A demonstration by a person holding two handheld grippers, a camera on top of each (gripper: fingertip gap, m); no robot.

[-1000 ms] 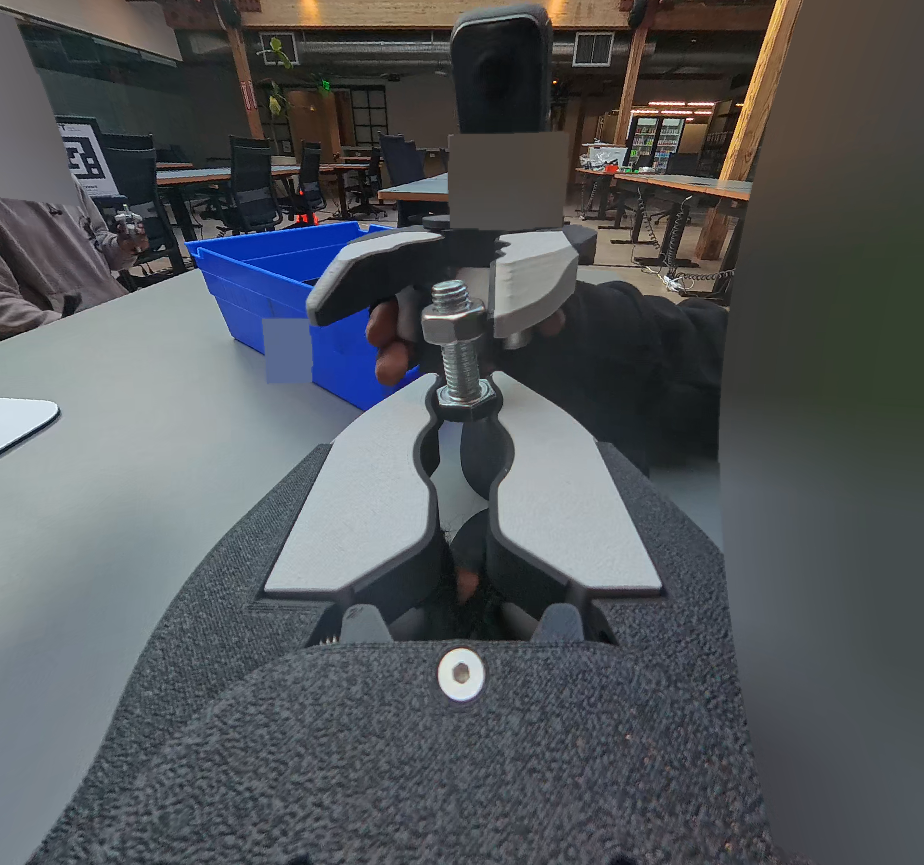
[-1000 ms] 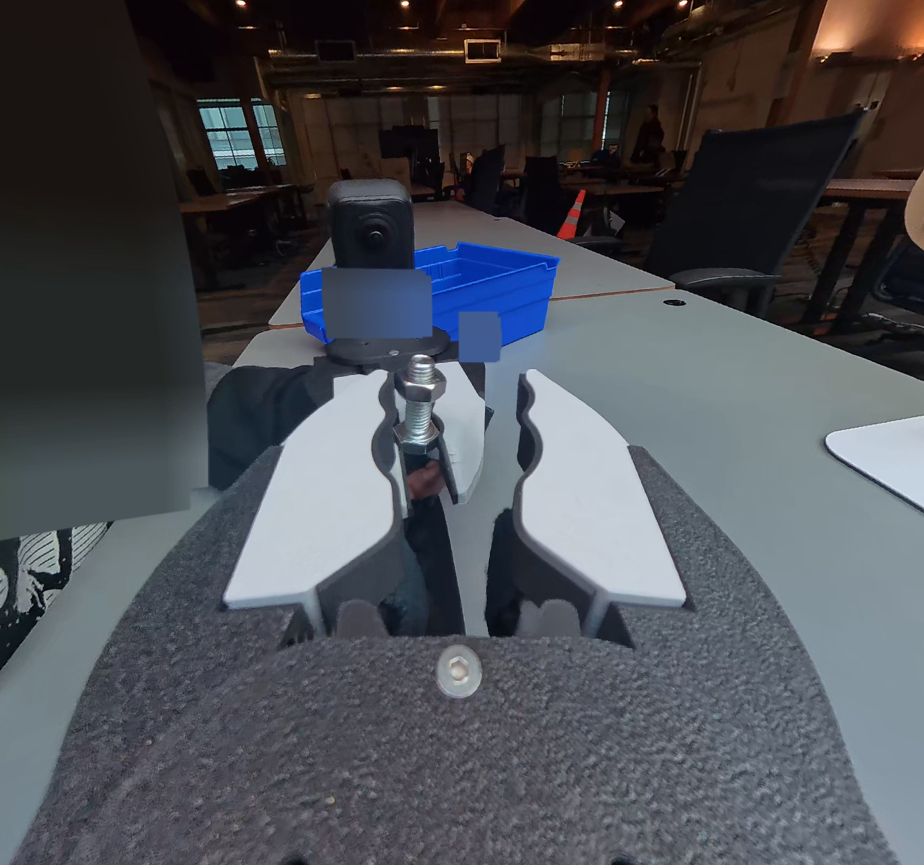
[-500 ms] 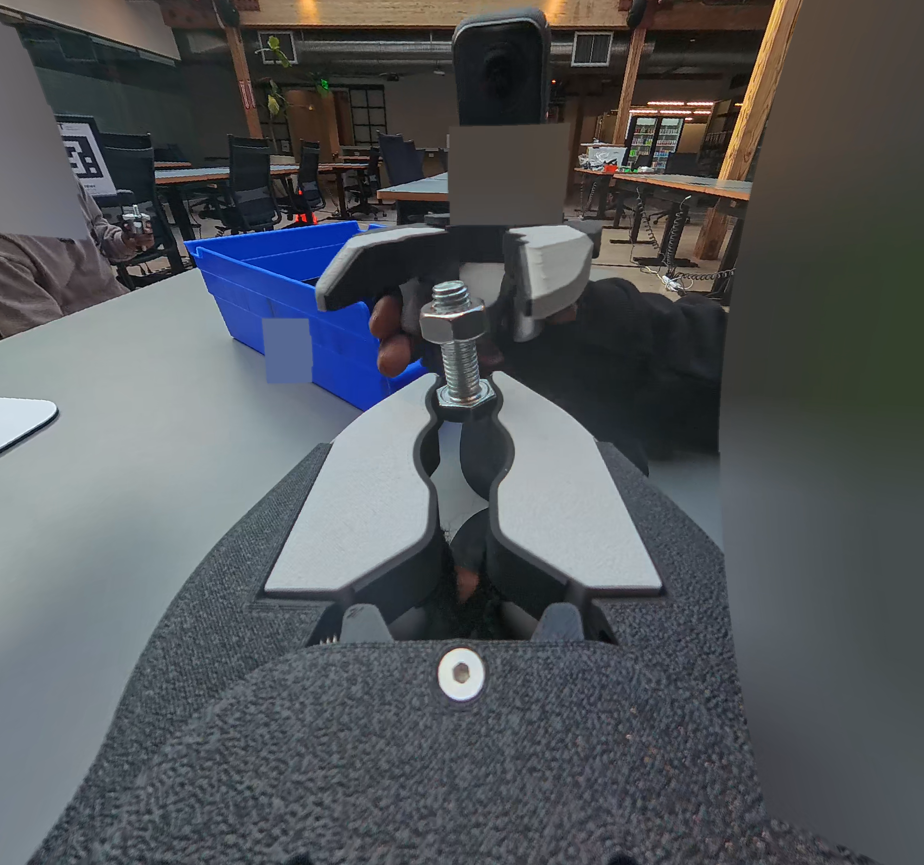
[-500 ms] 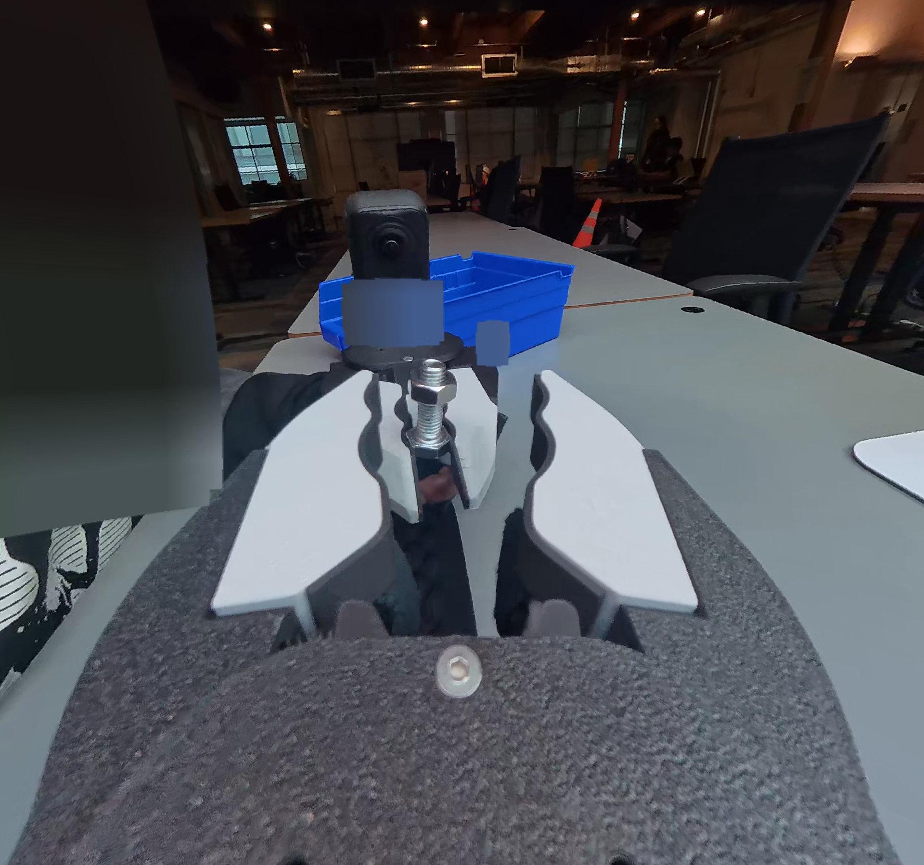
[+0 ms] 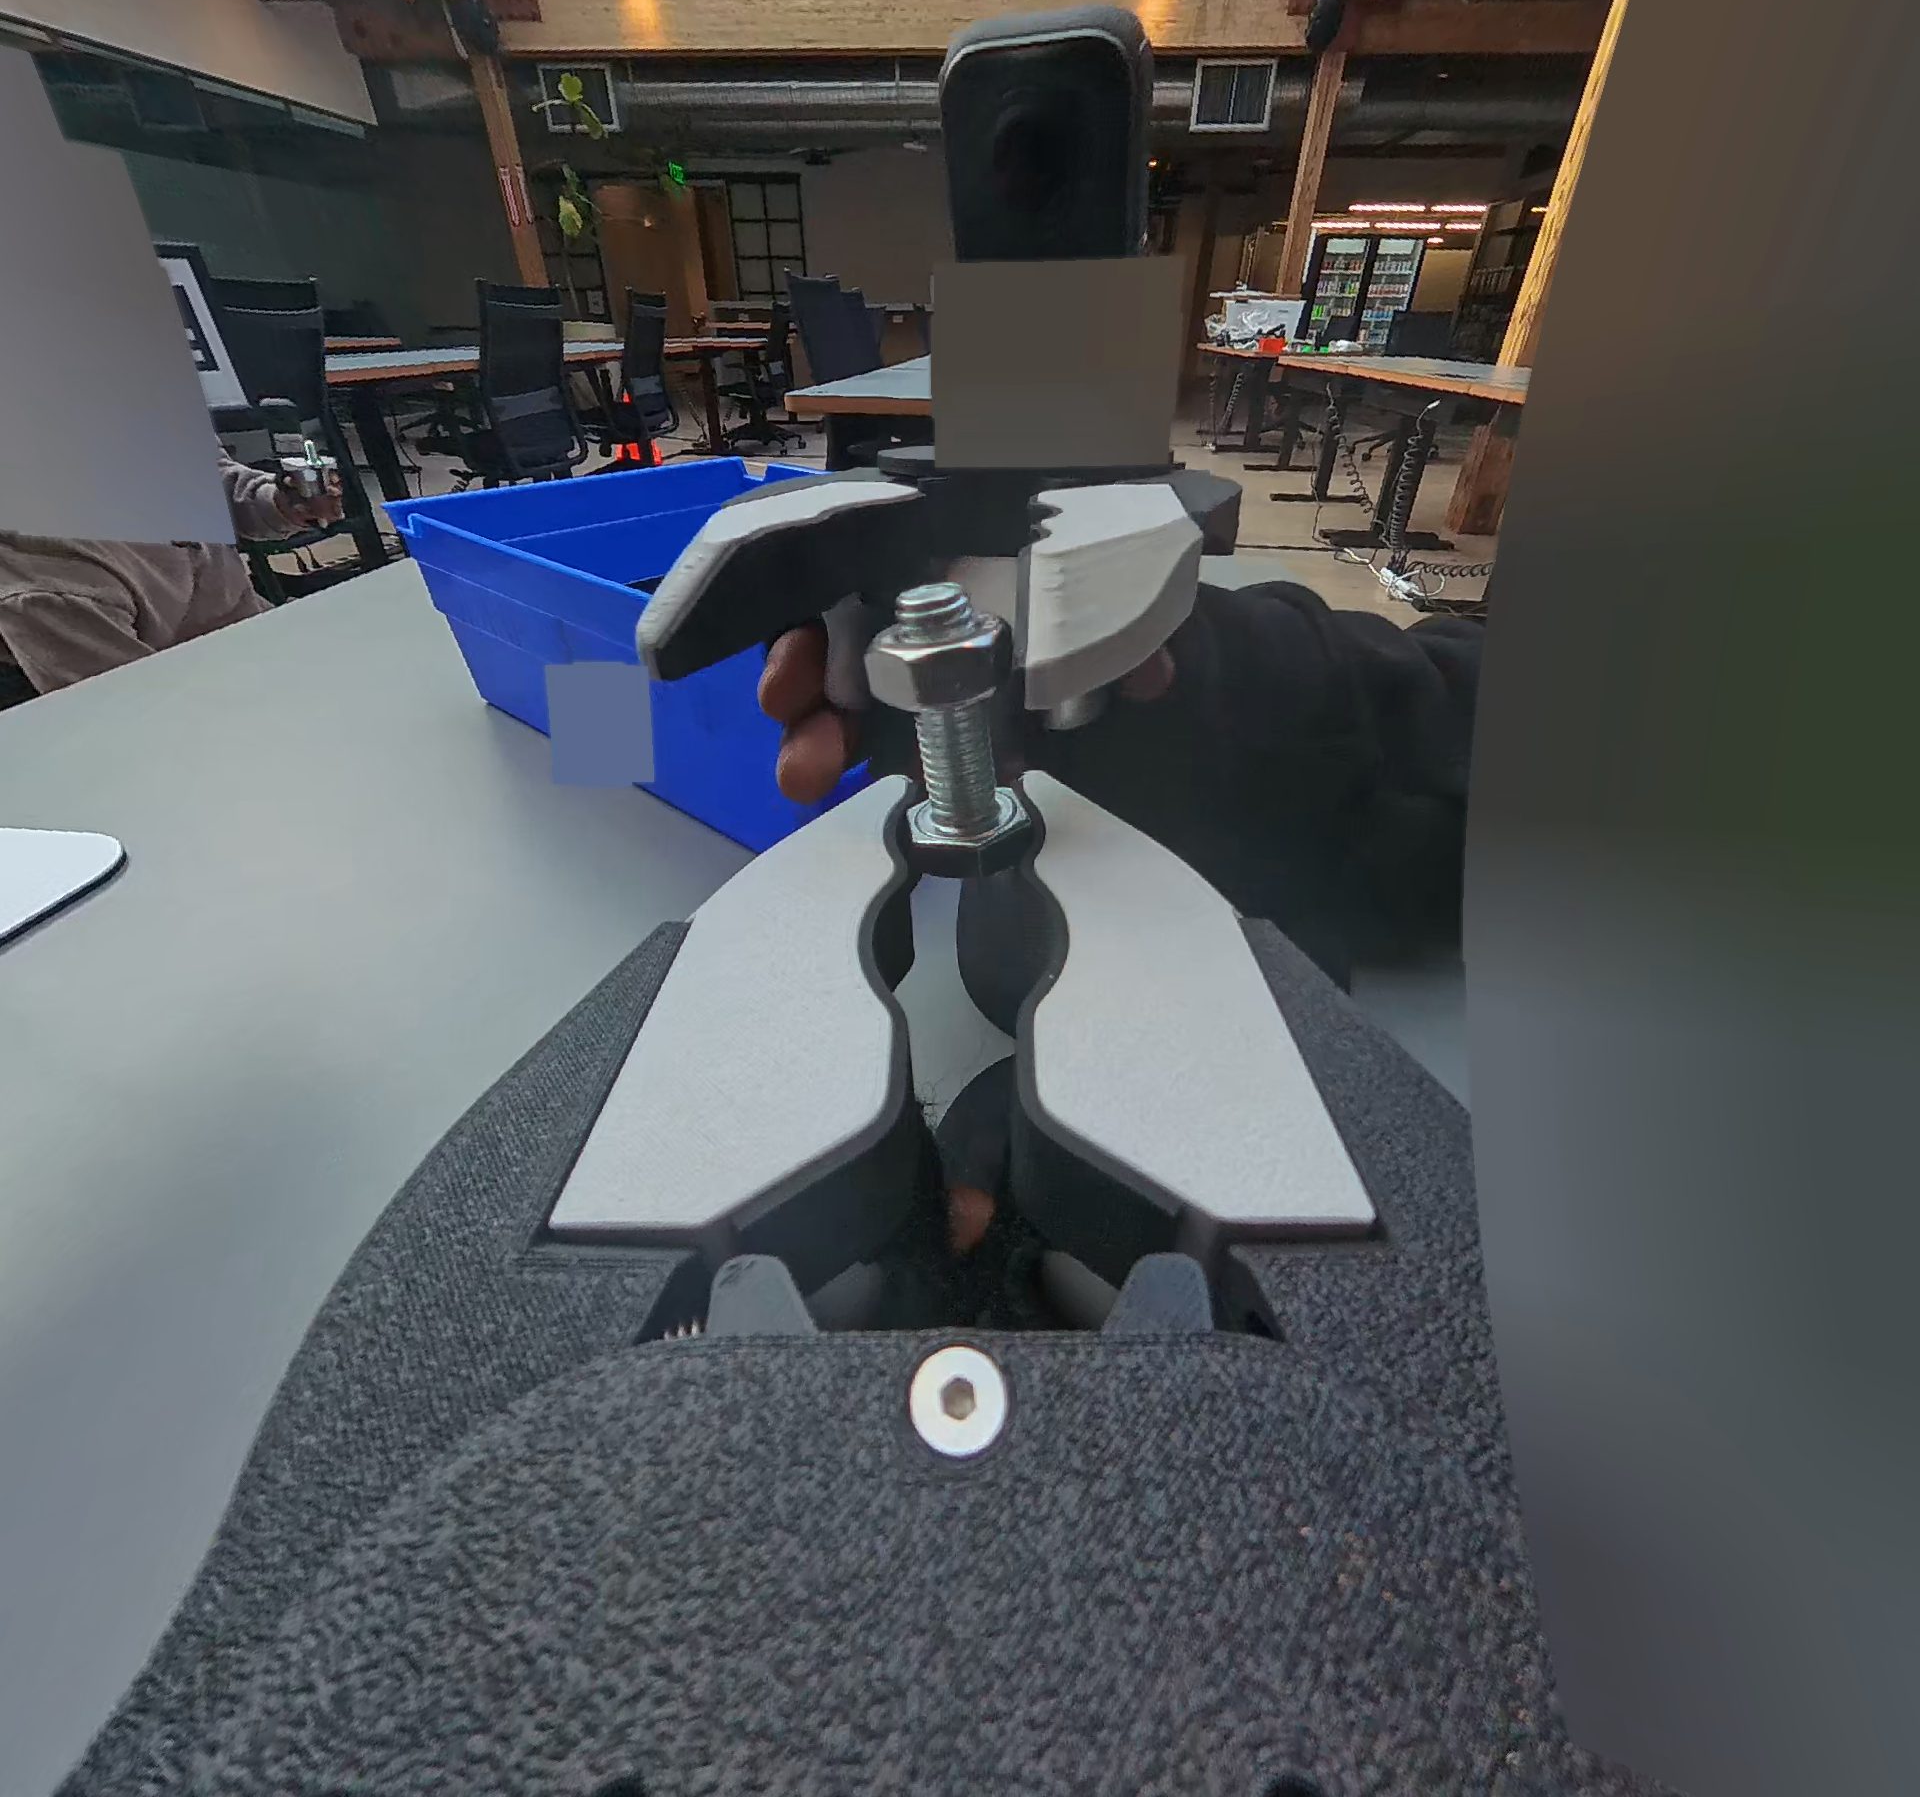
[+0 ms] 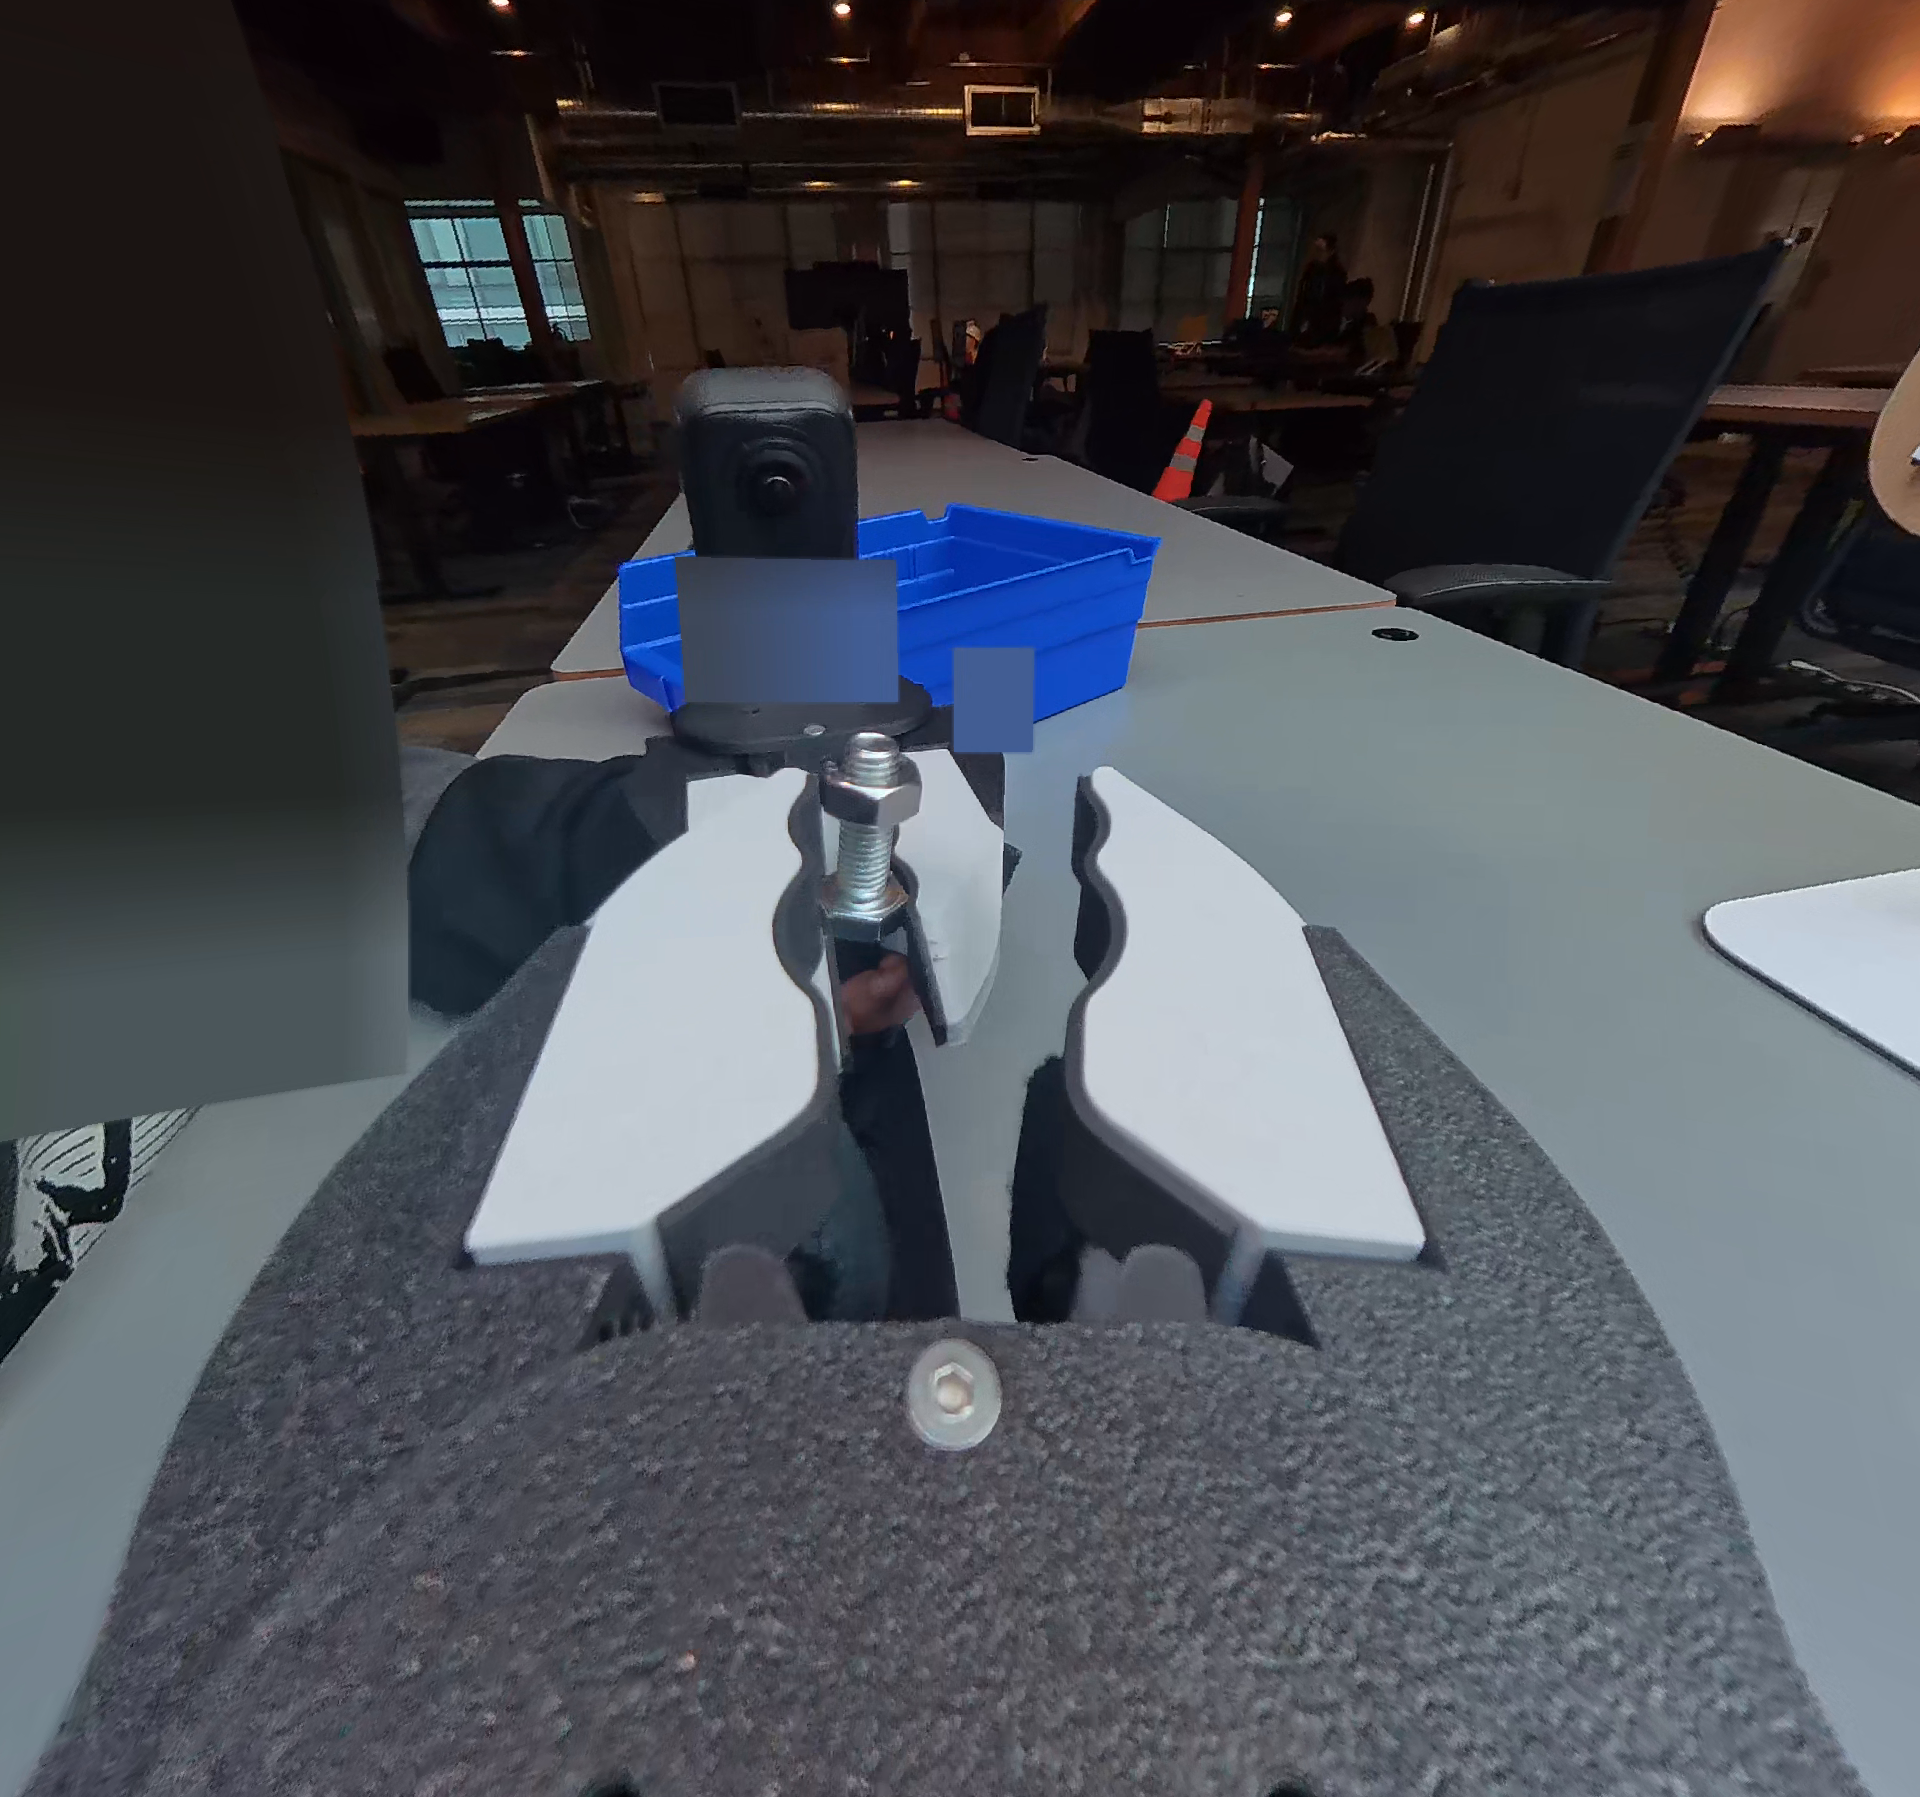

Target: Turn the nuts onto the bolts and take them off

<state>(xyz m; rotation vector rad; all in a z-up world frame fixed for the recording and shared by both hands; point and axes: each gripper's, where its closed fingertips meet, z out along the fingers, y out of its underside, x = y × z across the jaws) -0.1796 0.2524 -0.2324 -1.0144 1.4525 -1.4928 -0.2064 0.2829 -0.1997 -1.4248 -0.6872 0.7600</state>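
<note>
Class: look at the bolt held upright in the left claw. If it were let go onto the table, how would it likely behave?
The bolt looks like solid metal, so probably stiff and heavy for its size. Its shaft is round, so lying down it would likely roll, though the six-sided nut near its top may check that. The table looks smooth, so it might also slide.

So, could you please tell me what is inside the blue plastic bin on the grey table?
Only the blue plastic bin's ribbed inner walls show, past its rim. Its floor is hidden by the rim and the left gripper's camera, so any contents cannot be seen.
</note>
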